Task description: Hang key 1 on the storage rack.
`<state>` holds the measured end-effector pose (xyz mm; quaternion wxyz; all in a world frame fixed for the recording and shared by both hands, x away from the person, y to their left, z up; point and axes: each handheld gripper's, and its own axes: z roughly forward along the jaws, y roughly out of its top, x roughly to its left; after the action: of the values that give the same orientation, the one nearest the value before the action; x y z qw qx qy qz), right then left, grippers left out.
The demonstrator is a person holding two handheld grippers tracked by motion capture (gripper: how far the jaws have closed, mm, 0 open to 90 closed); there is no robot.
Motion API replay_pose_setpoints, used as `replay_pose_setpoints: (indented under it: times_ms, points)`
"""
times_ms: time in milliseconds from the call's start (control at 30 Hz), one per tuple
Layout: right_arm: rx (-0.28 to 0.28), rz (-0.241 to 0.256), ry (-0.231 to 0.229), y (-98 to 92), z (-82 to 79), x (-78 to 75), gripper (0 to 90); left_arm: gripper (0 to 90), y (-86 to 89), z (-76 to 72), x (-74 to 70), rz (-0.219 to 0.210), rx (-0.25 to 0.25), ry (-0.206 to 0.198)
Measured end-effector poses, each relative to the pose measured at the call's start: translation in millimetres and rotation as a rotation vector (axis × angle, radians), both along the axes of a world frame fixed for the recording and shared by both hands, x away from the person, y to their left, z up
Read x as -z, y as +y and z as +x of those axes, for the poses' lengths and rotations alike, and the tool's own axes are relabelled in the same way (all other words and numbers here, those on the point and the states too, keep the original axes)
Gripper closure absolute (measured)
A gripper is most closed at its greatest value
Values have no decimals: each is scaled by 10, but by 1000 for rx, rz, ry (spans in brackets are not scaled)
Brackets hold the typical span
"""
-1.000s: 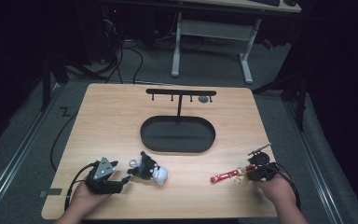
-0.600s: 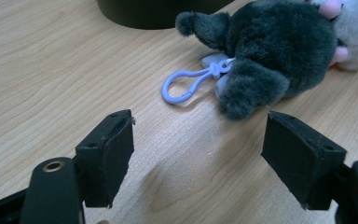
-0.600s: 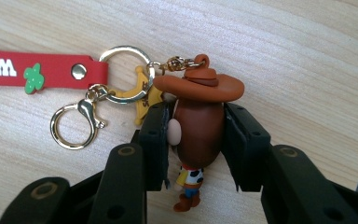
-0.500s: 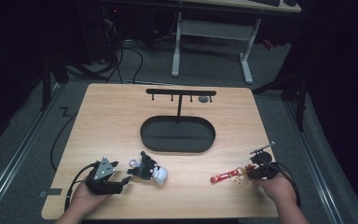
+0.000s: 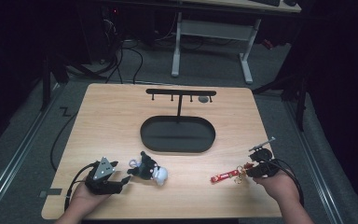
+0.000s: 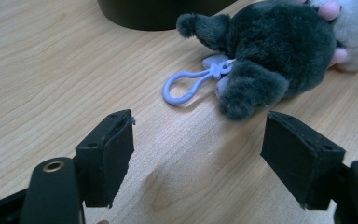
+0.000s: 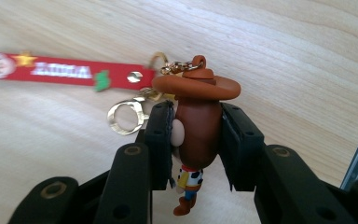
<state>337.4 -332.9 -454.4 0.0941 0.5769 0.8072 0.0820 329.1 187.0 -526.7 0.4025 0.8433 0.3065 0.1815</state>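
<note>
We see the right claw (image 7: 193, 135) clamped on the head of a small cowboy figure keychain (image 7: 196, 123), its pads pressing both sides just under the brown hat brim. The figure's gold chain leads to a red strap (image 7: 70, 72) lying flat on the wooden surface (image 5: 116, 126), with a gold ring (image 7: 127, 116) beside it. From the high view the right claw (image 5: 256, 169) sits near the surface's right front corner, and the red strap (image 5: 223, 176) stretches to its left.

Compared with a second ago, we find the strap drawn a little toward the right edge along with the right claw; the shift is small.

The left claw (image 6: 198, 158) stands wide, holding nothing, low over the surface near the front left. Just ahead of it lies a grey and white plush keychain (image 6: 270, 51) with a pale lilac clip (image 6: 186, 86) pointing toward the claw's left pad. In the high view the plush keychain (image 5: 150, 171) and the left claw (image 5: 121, 181) lie where they did before. Behind them stands the black oval-based hook stand (image 5: 178, 133).
</note>
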Motion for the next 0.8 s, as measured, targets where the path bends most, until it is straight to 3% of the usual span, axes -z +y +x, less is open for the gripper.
replay_pose_setpoints:
  times_ms: [433, 800]
  points:
    - [-16, 52, -19, 103, -95, -341, 669, 253, -6, 1, -5, -6, 3, -3]
    - [-39, 63, -53, 165, -125, -688, 669, 252, -1, -5, -13, -8, 5, -2]
